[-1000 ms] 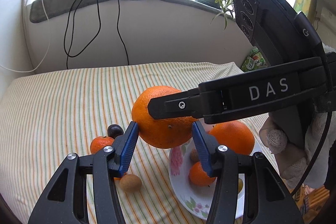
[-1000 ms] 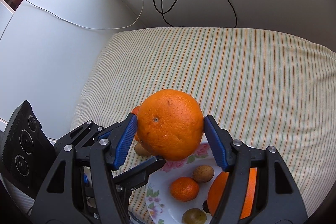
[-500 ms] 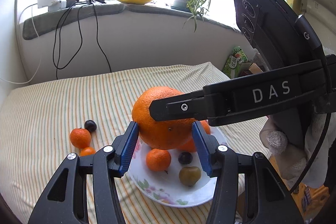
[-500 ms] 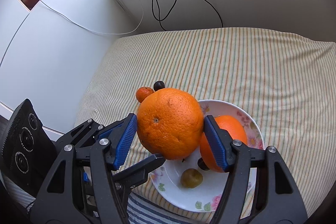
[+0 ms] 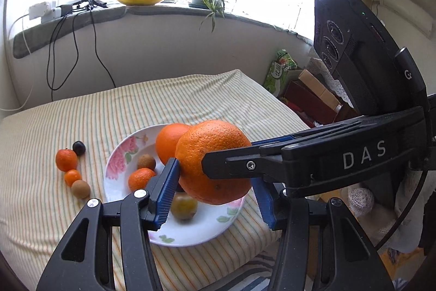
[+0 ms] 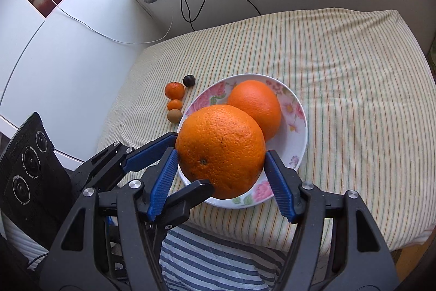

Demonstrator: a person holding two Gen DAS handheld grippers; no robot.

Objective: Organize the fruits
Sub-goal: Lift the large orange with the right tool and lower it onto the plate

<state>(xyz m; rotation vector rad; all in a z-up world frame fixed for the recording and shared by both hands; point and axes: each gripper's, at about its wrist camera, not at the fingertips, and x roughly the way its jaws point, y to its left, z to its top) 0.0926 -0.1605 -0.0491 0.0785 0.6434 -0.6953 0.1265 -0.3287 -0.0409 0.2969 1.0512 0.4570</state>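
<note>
A large orange (image 5: 207, 154) (image 6: 220, 149) hangs above the near side of a white flowered plate (image 5: 120, 154) (image 6: 299, 127). Both grippers close on it: my left gripper (image 5: 215, 190) and my right gripper (image 6: 220, 176) each have their blue pads against its sides. The plate holds a second orange (image 5: 169, 141) (image 6: 256, 105), a mandarin (image 5: 140, 177), a brown longan (image 5: 146, 161) and a green-brown fruit (image 5: 184, 206). Left of the plate lie a mandarin (image 5: 66, 159) (image 6: 175, 89), a dark plum (image 5: 79, 147) (image 6: 188, 80), a small mandarin (image 5: 72, 177) (image 6: 174, 104) and a longan (image 5: 81, 188) (image 6: 174, 115).
The fruits rest on a striped cloth (image 5: 163, 100) over a table whose near edge lies just under the plate. Boxes and a green packet (image 5: 280, 70) stand at the right. Black cables (image 5: 70, 51) hang from the windowsill on the far wall.
Both grippers, still holding the large orange, have pulled back and to the right. The plate and the loose fruits now sit farther away and to the left.
</note>
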